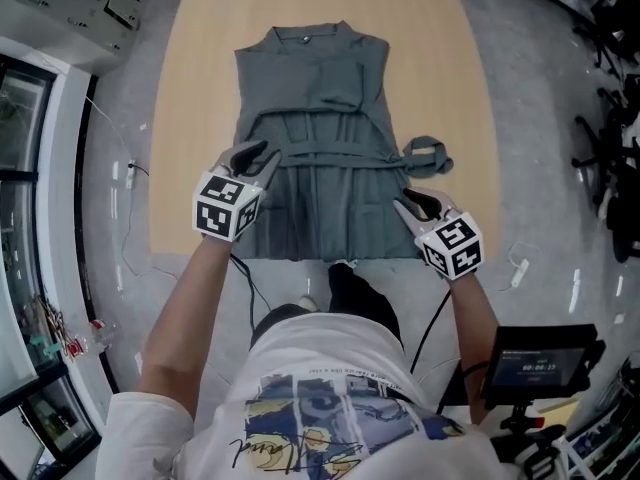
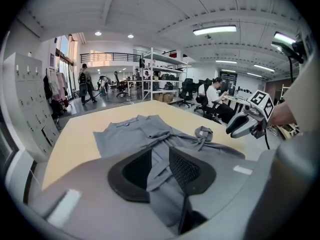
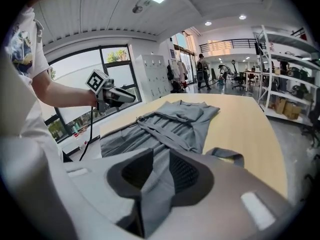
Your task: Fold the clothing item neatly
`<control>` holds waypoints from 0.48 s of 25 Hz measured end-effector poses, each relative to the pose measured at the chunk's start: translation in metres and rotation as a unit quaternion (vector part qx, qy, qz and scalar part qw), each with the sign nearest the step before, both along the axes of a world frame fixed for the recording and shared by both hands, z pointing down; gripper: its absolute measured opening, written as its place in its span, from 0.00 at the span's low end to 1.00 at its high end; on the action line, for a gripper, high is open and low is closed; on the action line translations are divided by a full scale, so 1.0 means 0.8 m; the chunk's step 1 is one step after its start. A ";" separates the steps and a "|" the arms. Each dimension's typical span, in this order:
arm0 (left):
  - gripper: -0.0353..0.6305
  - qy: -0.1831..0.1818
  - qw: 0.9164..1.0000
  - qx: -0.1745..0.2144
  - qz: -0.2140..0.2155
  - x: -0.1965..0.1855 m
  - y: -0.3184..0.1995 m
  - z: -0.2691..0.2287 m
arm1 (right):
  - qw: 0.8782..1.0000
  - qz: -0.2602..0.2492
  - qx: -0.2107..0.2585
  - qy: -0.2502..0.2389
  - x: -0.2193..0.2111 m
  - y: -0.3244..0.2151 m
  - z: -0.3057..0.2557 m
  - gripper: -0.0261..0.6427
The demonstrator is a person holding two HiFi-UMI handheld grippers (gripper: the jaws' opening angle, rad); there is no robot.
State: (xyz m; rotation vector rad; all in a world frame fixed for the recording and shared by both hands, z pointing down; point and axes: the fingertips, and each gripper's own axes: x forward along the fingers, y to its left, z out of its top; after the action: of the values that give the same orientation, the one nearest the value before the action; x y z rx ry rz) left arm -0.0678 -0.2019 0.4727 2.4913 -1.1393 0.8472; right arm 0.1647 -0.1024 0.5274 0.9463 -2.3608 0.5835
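A grey sleeveless dress [image 1: 315, 118] lies flat on the wooden table [image 1: 200, 68], collar at the far end and hem at the near edge. Its belt ends in a loop [image 1: 428, 155] off the right side. My left gripper [image 1: 255, 156] is shut on the dress's left edge near the waist. In the left gripper view a fold of grey cloth [image 2: 162, 184] is pinched between the pads of that gripper [image 2: 161, 156]. At the lower right hem corner my right gripper [image 1: 418, 204] is shut on the fabric. The right gripper view has cloth [image 3: 155, 184] clamped in that gripper [image 3: 161, 159].
The person stands at the table's near edge. A small monitor on a stand [image 1: 540, 363] is at the lower right. Cables [image 1: 125, 258] trail on the grey floor to the left. Glass doors stand at the far left, shelving [image 2: 160, 79] and seated people behind the table.
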 end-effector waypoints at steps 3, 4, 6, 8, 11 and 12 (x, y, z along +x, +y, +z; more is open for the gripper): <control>0.23 0.017 1.000 0.002 -0.003 -0.036 0.064 0.002 | 1.000 -0.012 0.008 0.012 -0.029 0.035 -0.003 0.18; 0.23 0.023 1.000 0.002 -0.002 -0.047 0.084 0.005 | 1.000 -0.013 0.010 0.016 -0.038 0.046 -0.002 0.18; 0.23 0.031 1.000 -0.004 0.002 -0.058 0.117 0.015 | 1.000 -0.012 0.009 0.022 -0.049 0.063 0.001 0.18; 0.23 0.037 0.999 -0.011 0.008 -0.065 0.150 0.026 | 1.000 -0.012 0.007 0.024 -0.057 0.083 0.000 0.18; 0.23 0.042 0.999 -0.015 0.016 -0.088 0.220 0.030 | 0.999 -0.022 0.013 0.028 -0.087 0.141 -0.011 0.18; 0.23 0.043 0.999 -0.018 0.019 -0.098 0.245 0.032 | 0.999 -0.025 0.015 0.027 -0.100 0.164 -0.015 0.18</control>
State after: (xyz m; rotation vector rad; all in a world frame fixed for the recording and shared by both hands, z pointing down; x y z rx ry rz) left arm -0.1462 -0.0057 0.4985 2.5012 -1.0435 0.7550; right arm 0.0848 0.0290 0.5156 0.9023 -2.3437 0.4975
